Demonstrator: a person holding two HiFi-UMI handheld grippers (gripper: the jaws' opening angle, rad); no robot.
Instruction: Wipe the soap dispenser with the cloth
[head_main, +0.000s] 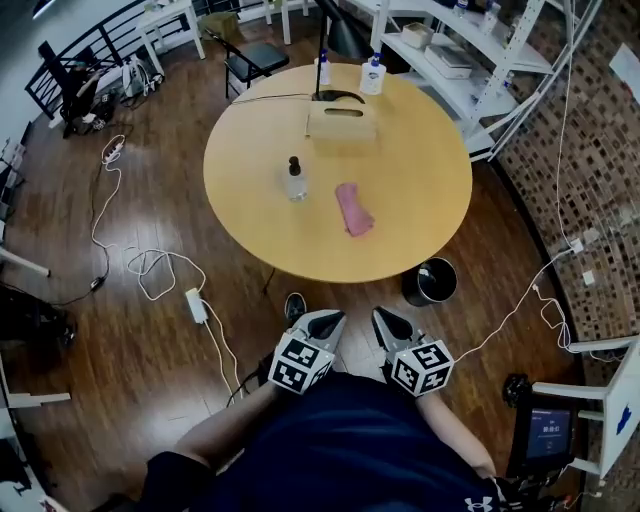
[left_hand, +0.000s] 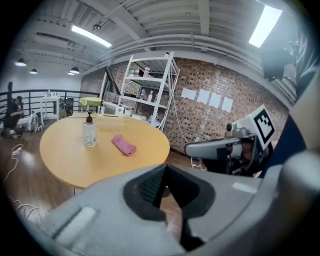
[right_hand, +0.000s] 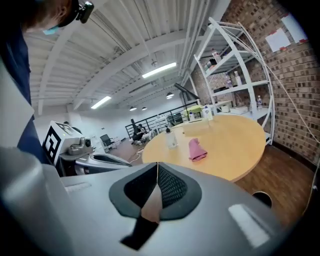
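Nearest: person's dark shirt (head_main: 340, 440), both forearms held in close to the body. Left gripper (head_main: 333, 316) and right gripper (head_main: 382, 314) sit side by side just in front of the torso, marker cubes up, both tilted a bit downward toward the table. Left gripper jaws are pressed together with nothing between them, as its own view shows. The same goes for the right gripper, whose pads meet at the tip and hold nothing. Neither touches anything, and both are well short of the table edge.

Next is the dark wood floor (head_main: 150, 350), with a white power strip (head_main: 197, 305) and looping white cables to the left. A black bin (head_main: 430, 281) stands by the table's near right edge.

Round wooden table (head_main: 420, 190) ahead. The pink cloth (head_main: 353, 209) lies crumpled flat near the table's middle, slightly toward the right. The soap dispenser (head_main: 296, 180), a clear bottle with a dark pump, stands upright just left of the cloth and a little farther back, close to it but not touching.

Farther back on the table is a tan tissue box (head_main: 341, 122), then a black lamp base (head_main: 335, 96) at the far edge, with two small white bottles (head_main: 371, 75) beside it.

Beyond the table: a black chair (head_main: 250, 58), a white shelf unit (head_main: 450, 60) on the right and a brick wall (head_main: 590, 170).
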